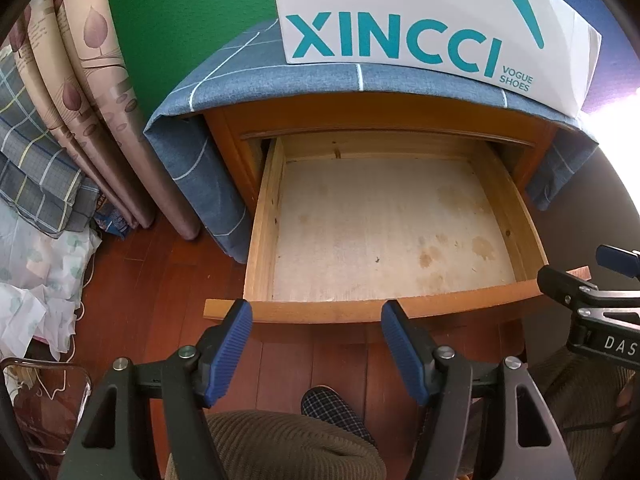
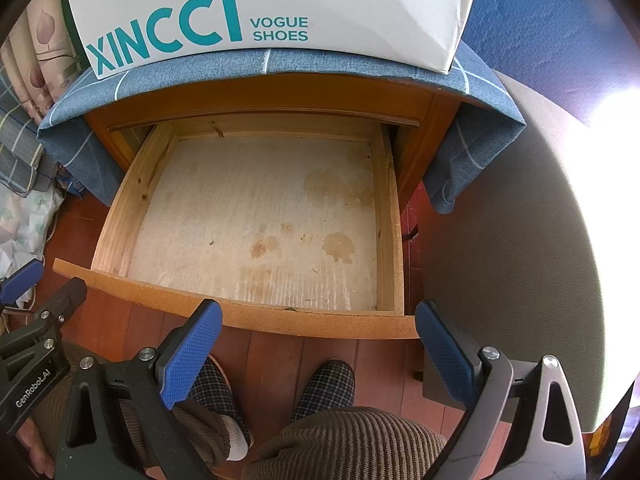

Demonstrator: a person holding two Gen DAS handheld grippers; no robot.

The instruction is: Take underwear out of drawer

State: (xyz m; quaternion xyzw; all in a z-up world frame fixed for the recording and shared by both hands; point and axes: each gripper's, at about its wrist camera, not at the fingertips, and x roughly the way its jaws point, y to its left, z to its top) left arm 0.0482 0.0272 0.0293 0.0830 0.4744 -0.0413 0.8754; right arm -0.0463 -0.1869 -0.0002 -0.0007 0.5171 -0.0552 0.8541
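The drawer [image 1: 256, 240] is pulled fully out of a wooden nightstand [image 1: 224, 128]. Only its pale, stained bottom panel shows. No underwear is visible in either view, so where it is cannot be told. The back of the drawer's cavity is dark and hard to make out.

The left gripper [image 1: 316, 320] hovers just in front of the drawer's front edge, its jaws spread wide with nothing between them. The right gripper [image 2: 318, 322] hangs at the same edge, jaws spread wider still and also holding nothing. Each gripper appears only partly in the other's view, cut off at the frame's side.

A blue checked cloth [image 1: 240, 64] covers the nightstand top and drapes down both sides. On it sits a white shoebox [image 1: 420, 8] printed "XINCCI VOGUE SHOES", its top cut off. The floor [image 1: 160, 280] is reddish wood. Plaid slippers [image 2: 328, 384] and corduroy-clad knees [image 2: 348, 440] show below the grippers. To the left stand leaf-patterned rolls [image 1: 80, 80] and a pile of bedding [image 1: 36, 160]. A green wall [image 1: 180, 8] is behind. Bright glare washes out the right edge.
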